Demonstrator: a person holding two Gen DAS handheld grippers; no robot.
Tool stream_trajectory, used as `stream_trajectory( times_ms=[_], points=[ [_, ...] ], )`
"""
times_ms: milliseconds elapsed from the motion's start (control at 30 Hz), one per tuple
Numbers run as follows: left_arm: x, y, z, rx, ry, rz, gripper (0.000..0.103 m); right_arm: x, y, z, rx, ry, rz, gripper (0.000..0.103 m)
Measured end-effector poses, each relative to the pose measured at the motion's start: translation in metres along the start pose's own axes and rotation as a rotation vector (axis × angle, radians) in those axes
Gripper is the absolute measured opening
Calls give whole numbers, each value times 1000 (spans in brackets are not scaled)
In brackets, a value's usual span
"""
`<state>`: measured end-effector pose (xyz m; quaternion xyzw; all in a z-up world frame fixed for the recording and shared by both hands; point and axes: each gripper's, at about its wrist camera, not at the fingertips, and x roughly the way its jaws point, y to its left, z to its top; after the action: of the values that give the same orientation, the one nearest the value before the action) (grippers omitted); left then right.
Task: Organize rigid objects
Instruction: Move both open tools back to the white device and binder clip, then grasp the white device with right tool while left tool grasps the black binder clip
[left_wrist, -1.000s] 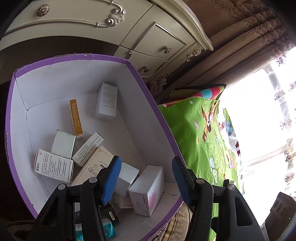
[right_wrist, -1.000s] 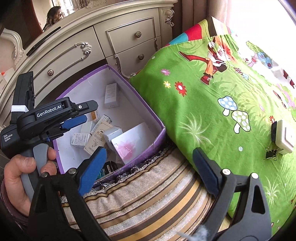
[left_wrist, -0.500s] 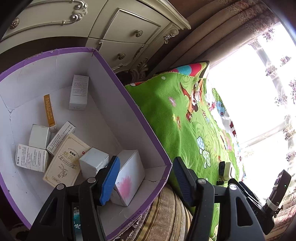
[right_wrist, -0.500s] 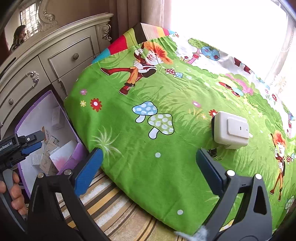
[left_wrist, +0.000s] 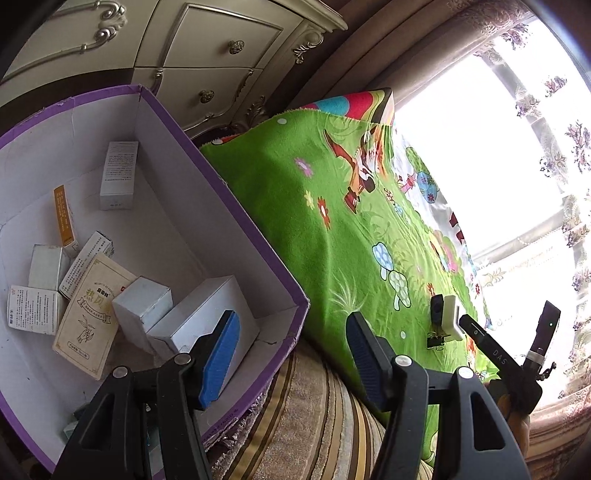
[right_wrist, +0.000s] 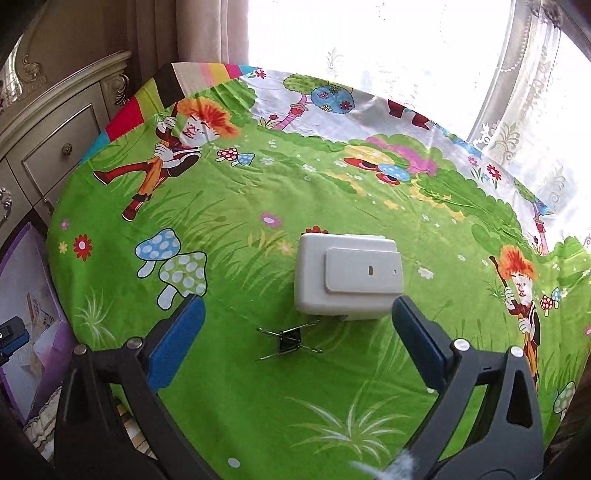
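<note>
Daylight, strong: window (right_wrist: 369, 33) ahead of the right gripper (right_wrist: 295, 341), blown out to white. Green cloth (right_wrist: 258, 221) evenly lit, sharp. Box interior (left_wrist: 177, 229) shaded, left of the left gripper (left_wrist: 291, 354). Fisheye bending and dark vignette at edges.

One purple box (left_wrist: 236, 206) holds eight small cartons that can be counted: one tall white (left_wrist: 118, 175), one orange (left_wrist: 63, 216), one cream (left_wrist: 90, 317), and five more white ones (left_wrist: 207, 325); more at its near corner are hidden. On the green cloth (right_wrist: 258, 192) lie one white plastic block (right_wrist: 347, 277) and one binder clip (right_wrist: 289, 341).
</note>
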<state>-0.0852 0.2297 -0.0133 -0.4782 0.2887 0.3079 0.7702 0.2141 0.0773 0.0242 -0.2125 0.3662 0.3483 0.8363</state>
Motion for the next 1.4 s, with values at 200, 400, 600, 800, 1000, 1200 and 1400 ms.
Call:
stream_trajectory(
  times_ms=[200,400,600,800,1000,1200,1400],
  points=[
    [9,-3,-1,8,18,10,61,20,-12,5,-14,18,-32,102],
    [19,-10,1,22,32,20,61,39,-20,7,-9,39,-39,102],
    [30,-20,1,47,52,23,61,51,-31,6,13,43,-40,102],
    [42,-39,-1,118,66,22,61,53,-34,6,9,12,-36,96],
    [49,-67,-4,228,50,31,73,51,-37,3,4,-2,-24,89],
    [55,-109,-14,389,29,-9,75,36,-53,1,65,-46,1,89],
    [72,-139,-26,494,79,-34,75,23,-67,-2,110,-71,23,89]
  ],
)
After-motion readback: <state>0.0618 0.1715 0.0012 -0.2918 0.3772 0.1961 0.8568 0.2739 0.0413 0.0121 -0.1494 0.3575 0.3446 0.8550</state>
